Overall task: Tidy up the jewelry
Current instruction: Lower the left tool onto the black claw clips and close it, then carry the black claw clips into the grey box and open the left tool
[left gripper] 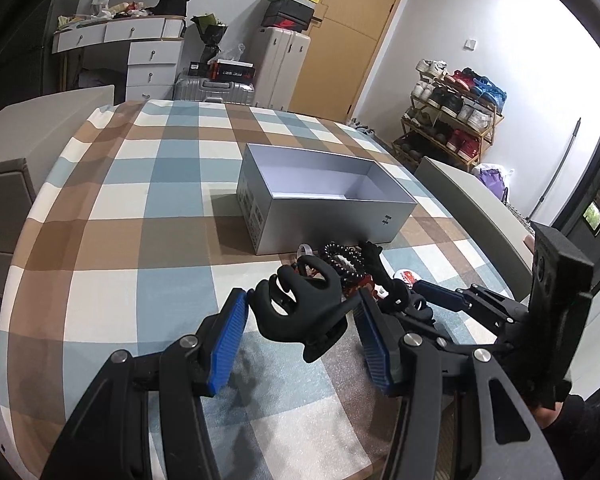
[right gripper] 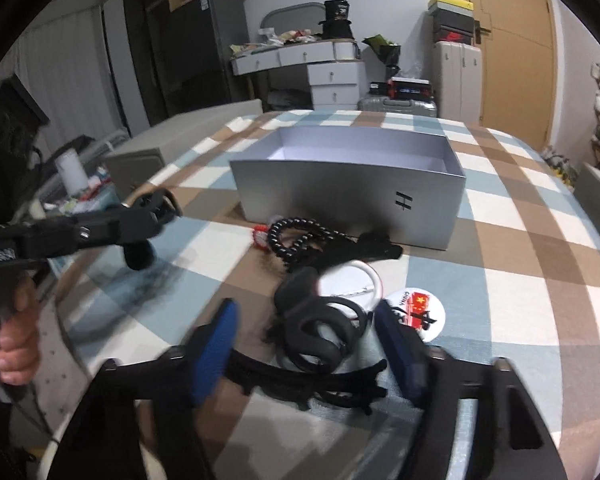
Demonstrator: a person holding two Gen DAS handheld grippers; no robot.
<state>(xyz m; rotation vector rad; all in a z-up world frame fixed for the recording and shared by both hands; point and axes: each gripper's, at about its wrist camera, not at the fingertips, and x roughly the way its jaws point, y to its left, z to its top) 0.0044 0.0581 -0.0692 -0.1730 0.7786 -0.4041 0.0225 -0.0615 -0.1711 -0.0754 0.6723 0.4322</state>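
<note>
The left gripper (left gripper: 302, 332), black-armed with ribbed blue pads, holds a glossy black plastic claw hair clip (left gripper: 300, 304) pinched between its pads and lifted clear of the blue, brown and white checked tablecloth (left gripper: 140, 208). Beyond it, towards the far middle of the table, an open silver-grey rectangular cardboard box (left gripper: 324, 216) stands with nothing visible inside. Just in front of the box's near wall lies a heap of jewellery: a coiled string of black beads (right gripper: 296, 236), a small red piece at its left end, and a black tasselled piece against the box. Nearer in the right wrist view sit a white ring-shaped bangle (right gripper: 370, 276) and a round white badge with a red flag (right gripper: 416, 308). The right gripper (right gripper: 304, 344) stands half closed around a second black looped hair clip (right gripper: 320, 328); blur hides whether its pads touch it. A black toothed hair band (right gripper: 300, 376) lies across the cloth under that gripper. A bare hand (right gripper: 16, 344) at the left edge grips the left tool's handle.
</note>
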